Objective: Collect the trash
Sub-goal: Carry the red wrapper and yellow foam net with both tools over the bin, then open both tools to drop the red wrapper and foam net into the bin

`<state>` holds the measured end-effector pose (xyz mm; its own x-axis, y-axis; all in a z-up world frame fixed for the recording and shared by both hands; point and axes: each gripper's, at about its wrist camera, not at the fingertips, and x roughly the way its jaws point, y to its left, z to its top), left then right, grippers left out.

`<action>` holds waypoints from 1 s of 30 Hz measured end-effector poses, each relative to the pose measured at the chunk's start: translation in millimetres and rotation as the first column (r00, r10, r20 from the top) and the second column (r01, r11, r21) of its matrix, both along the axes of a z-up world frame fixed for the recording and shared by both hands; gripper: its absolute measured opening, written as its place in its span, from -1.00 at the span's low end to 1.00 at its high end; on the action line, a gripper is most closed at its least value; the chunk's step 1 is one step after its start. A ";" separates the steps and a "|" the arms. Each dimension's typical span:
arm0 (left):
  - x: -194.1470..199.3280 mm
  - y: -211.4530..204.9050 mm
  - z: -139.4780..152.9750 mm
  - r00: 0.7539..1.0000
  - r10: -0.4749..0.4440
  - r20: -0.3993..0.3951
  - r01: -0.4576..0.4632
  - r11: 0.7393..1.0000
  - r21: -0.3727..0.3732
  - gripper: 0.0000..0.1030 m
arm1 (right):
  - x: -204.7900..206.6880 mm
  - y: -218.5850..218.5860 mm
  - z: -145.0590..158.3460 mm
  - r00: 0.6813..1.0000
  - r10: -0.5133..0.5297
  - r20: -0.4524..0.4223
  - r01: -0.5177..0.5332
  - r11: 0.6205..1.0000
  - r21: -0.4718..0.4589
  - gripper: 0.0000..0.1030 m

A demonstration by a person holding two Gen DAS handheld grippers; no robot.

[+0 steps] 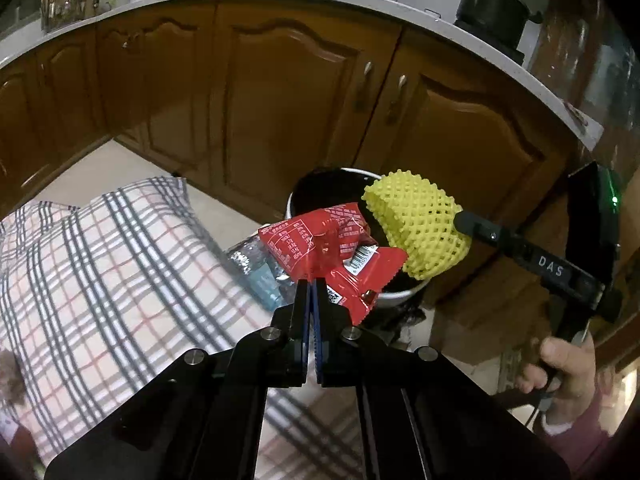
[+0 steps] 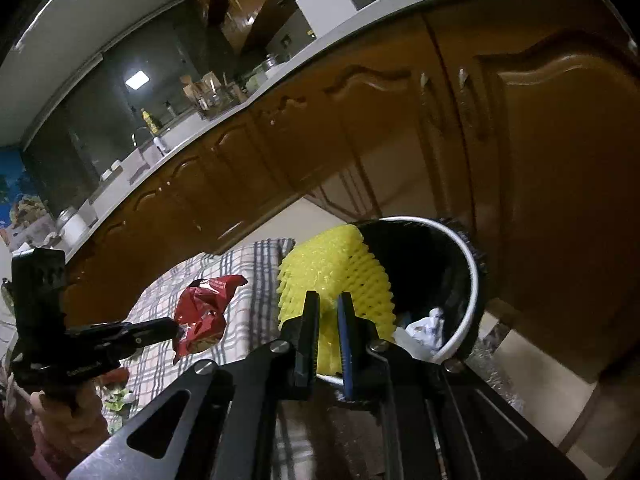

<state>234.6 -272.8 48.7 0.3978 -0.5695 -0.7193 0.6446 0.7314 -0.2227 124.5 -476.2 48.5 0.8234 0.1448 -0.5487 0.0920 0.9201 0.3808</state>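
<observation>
Right gripper (image 2: 328,300) jaws clamped on yellow foam net (image 2: 336,268); bin (image 2: 474,264) mouth just ahead-right of jaws, net at its rim. Left gripper (image 1: 311,282) jaws pinched on red wrapper (image 1: 340,248); bin behind it. Right hand nearer.

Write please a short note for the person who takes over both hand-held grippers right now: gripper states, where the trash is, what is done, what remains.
Left hand-held gripper: shut on the red wrapper, held near the bin's rim.
Right hand-held gripper: shut on the yellow foam net, at the bin's mouth.
Bin: black liner, on the floor by the cabinets; some white trash already lies inside.
Done: both pieces picked up.
Left: release both into the bin. A clear blue-tinted packet lies on the checked cloth, probably next.
</observation>
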 end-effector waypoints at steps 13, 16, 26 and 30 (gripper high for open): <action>26.4 -59.4 -7.4 1.000 -0.001 -0.019 0.002 1.000 0.026 -0.98 | 21.6 -19.9 -3.7 0.998 -0.047 -0.046 0.045 0.998 -0.040 -0.83; 32.6 -68.2 -11.8 0.999 0.005 -0.034 -0.004 1.000 0.023 -0.97 | 28.6 -22.3 -6.8 0.997 -0.052 -0.058 0.050 0.998 -0.040 -0.83; 38.4 -87.6 -31.7 0.997 0.006 -0.074 -0.003 0.999 0.037 -0.80 | 41.3 -30.7 -18.9 0.995 -0.056 -0.081 0.055 0.998 -0.017 -0.69; 32.8 -82.3 -32.3 0.998 0.019 -0.057 -0.017 0.999 0.037 -0.17 | 38.5 -34.3 -21.5 0.996 -0.061 -0.072 0.063 0.998 0.021 -0.17</action>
